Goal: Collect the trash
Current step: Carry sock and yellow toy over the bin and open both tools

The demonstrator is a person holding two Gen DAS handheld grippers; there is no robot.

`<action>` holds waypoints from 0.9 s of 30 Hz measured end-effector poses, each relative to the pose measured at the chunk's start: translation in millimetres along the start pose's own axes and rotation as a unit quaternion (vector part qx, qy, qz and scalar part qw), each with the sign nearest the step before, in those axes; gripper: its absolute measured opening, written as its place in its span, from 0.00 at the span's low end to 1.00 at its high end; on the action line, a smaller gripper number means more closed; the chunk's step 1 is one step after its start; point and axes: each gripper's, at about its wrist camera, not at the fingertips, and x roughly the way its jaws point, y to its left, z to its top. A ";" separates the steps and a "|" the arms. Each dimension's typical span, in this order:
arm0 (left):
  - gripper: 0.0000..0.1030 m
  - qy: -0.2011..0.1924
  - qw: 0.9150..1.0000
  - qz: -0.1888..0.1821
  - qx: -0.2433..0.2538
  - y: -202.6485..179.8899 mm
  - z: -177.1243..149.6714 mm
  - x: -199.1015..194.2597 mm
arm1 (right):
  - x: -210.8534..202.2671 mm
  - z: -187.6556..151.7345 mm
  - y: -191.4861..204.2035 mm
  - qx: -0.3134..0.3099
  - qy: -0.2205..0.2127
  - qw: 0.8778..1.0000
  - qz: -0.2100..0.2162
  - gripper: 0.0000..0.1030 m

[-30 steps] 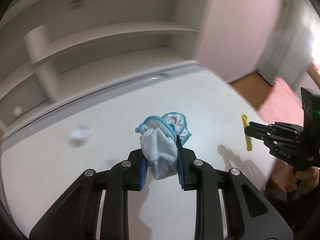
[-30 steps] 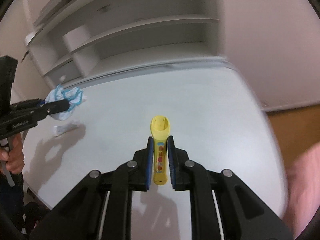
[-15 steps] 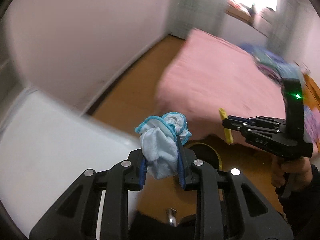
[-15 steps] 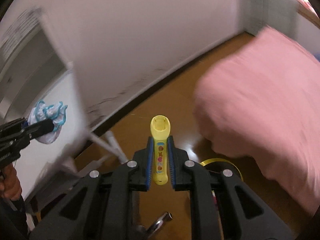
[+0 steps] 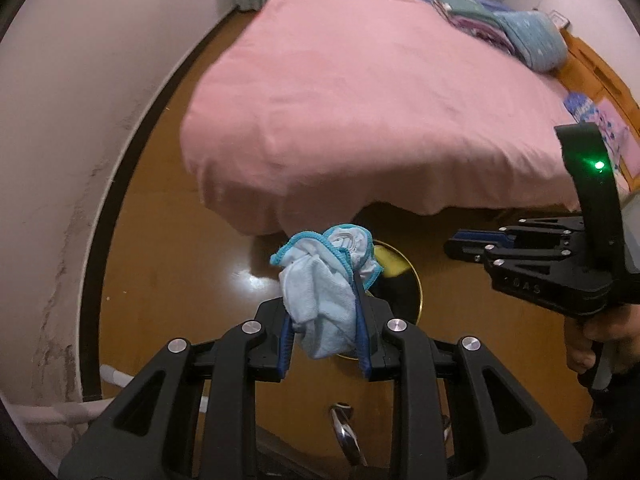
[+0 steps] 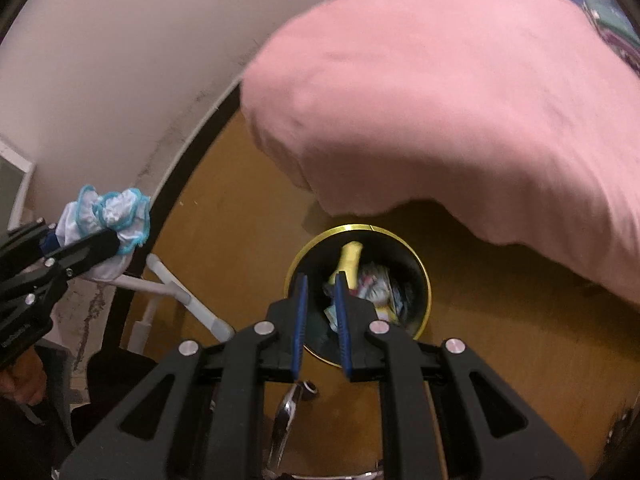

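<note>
Left gripper [image 5: 323,316] pinches a crumpled white cloth [image 5: 320,292] with blue trim, held in the air above the wood floor [image 5: 168,264], partly over the near rim of the bin [image 5: 414,280]. From the right wrist view the same gripper [image 6: 116,240] and cloth [image 6: 108,216] sit off to the left of the bin [image 6: 360,229], near the wall [image 6: 120,60].

Right gripper [image 6: 320,300] hangs right over the bin mouth, fingers spread apart, nothing between them. In the left view it [image 5: 452,246] shows side-on at the right, just above the bin.

Yellow tube [image 6: 349,262] lies inside the bin, leaning on the far wall, on top of crumpled wrappers [image 6: 376,284]. A bit of yellow [image 5: 394,264] also shows in the bin from the left view.

Bin is black with a gold rim, standing on the floor just beside the corner of the pink bed [image 5: 380,100]. White pipes [image 6: 176,292] run along the floor to the bin's left.
</note>
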 end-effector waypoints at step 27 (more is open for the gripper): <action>0.33 0.050 0.998 -0.029 0.035 -42.2 16.4 47.0 | 1.0 0.7 -50.5 0.079 -0.017 0.997 0.002 0.73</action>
